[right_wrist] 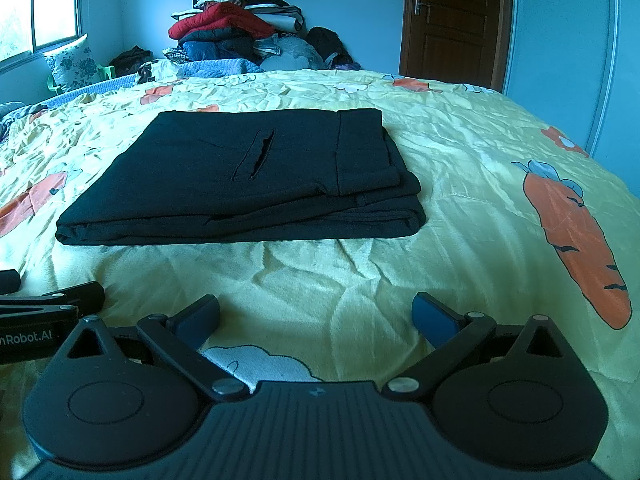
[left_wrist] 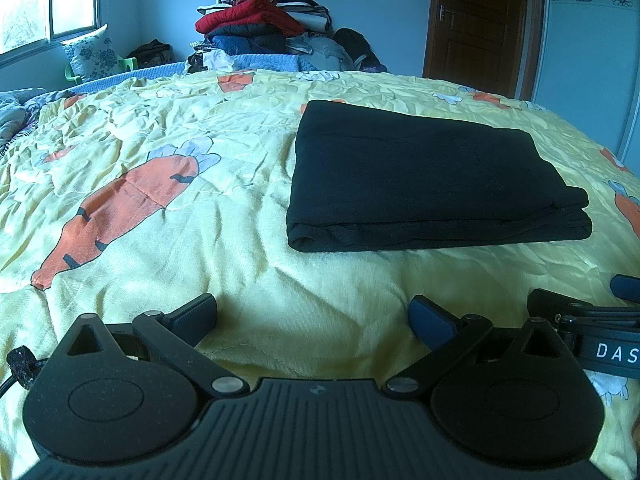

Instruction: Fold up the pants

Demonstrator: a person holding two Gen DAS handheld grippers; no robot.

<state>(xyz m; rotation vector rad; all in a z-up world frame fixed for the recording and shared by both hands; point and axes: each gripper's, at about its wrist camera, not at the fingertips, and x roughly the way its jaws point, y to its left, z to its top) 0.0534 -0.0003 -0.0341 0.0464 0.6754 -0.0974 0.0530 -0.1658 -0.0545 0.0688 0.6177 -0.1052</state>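
Black pants (left_wrist: pixel 424 176) lie folded into a flat rectangle on the yellow carrot-print bedspread (left_wrist: pixel 168 128). In the right wrist view the pants (right_wrist: pixel 256 176) show a pocket slit on top and stacked layers at the right edge. My left gripper (left_wrist: pixel 312 316) is open and empty, low over the bedspread, short of the pants' near edge. My right gripper (right_wrist: pixel 316 316) is open and empty, also short of the pants. Each gripper's side shows in the other's view: the right one (left_wrist: pixel 592 320) and the left one (right_wrist: pixel 44 308).
A tall pile of clothes and bedding (left_wrist: pixel 260 20) stands beyond the bed's far edge. A brown door (left_wrist: pixel 480 20) is at the back right, a window (left_wrist: pixel 40 0) at the left. A floral pillow (left_wrist: pixel 94 54) leans under the window.
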